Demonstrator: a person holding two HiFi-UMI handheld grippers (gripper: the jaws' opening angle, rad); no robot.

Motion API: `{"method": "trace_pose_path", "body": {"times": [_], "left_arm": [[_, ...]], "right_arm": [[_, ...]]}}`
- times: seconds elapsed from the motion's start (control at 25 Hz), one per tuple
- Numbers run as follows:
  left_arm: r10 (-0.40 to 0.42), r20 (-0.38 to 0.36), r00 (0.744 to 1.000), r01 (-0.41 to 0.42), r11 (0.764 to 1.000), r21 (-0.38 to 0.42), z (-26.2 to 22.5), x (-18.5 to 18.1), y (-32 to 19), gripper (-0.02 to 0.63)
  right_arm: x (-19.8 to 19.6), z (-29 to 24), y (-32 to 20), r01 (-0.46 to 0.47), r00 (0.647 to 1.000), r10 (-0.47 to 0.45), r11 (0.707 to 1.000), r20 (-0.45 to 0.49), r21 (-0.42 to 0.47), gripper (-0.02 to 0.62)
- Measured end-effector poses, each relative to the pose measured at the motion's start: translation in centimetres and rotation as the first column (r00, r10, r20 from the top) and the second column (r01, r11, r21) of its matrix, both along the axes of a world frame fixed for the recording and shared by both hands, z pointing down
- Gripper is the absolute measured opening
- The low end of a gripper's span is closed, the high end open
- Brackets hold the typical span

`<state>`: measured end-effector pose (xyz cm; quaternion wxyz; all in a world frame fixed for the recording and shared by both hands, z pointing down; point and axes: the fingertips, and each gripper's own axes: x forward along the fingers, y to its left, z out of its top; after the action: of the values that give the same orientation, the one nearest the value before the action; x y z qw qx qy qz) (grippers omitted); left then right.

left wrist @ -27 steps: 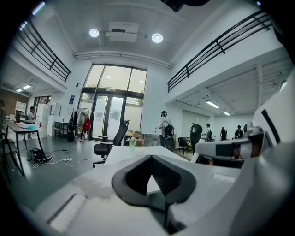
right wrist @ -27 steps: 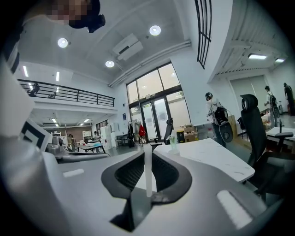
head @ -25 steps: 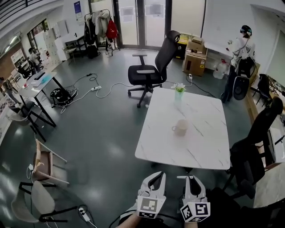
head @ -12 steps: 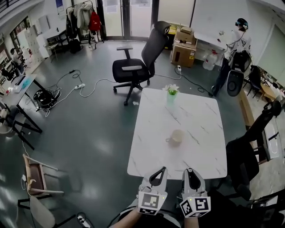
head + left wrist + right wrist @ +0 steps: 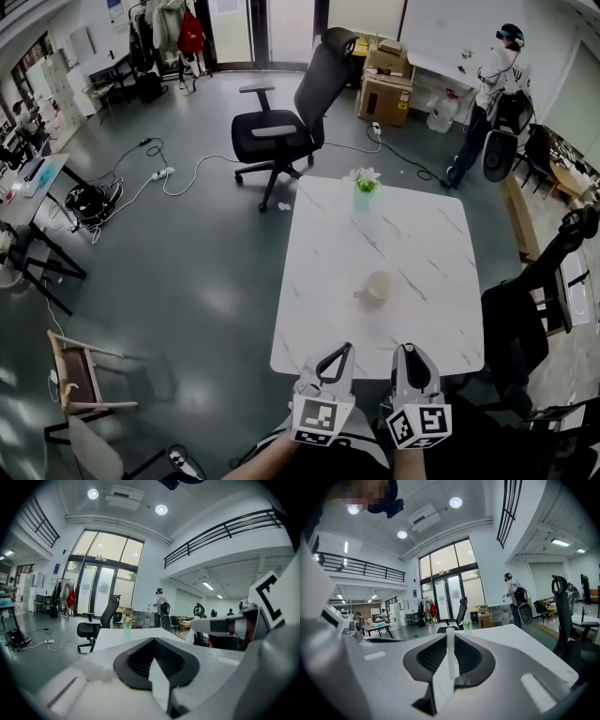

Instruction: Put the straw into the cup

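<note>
Two grippers hover at the near edge of the surface. The left gripper has its jaws together and empty. The right gripper has its jaws pinching one upright straw. One cup sits mid-surface, well apart from them. One vase stands at the far edge.

The view has closed in on the counter. A second ago its near edge lay well ahead of both hand-held grippers. Now the tips of the left hand-held gripper and the right hand-held gripper overlap that edge in the head view. The cup stands nearer to them than before, and the counter looks larger and squarer. The office chair beyond the far edge has slid toward the upper left.
</note>
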<state>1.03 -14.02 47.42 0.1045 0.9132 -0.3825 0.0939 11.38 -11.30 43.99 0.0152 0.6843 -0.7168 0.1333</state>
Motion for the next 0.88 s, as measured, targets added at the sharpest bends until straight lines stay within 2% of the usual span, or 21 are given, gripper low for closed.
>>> {"method": "trace_pose_path", "body": {"times": [0.36,0.64,0.88], "left_arm": [[0.013,0.010,1.000,-0.012,0.999,-0.042,1.3,1.6,-1.0,0.002],[0.014,0.035,0.999,-0.012,0.999,-0.047,2.0,3.5,-2.6,0.002],[-0.032,0.065,0.997,0.038,0.995,-0.092,3.7,3.0,-4.7,0.002]], "right_arm": [[1.5,1.1,-1.0,-0.011,0.999,0.012,0.999,0.037,-0.038,0.048],[3.0,1.7,-3.8,0.001,0.998,0.001,0.999,0.057,-0.043,0.048],[3.4,2.5,-6.5,0.031,0.996,-0.027,0.998,0.084,-0.047,0.048]]}}
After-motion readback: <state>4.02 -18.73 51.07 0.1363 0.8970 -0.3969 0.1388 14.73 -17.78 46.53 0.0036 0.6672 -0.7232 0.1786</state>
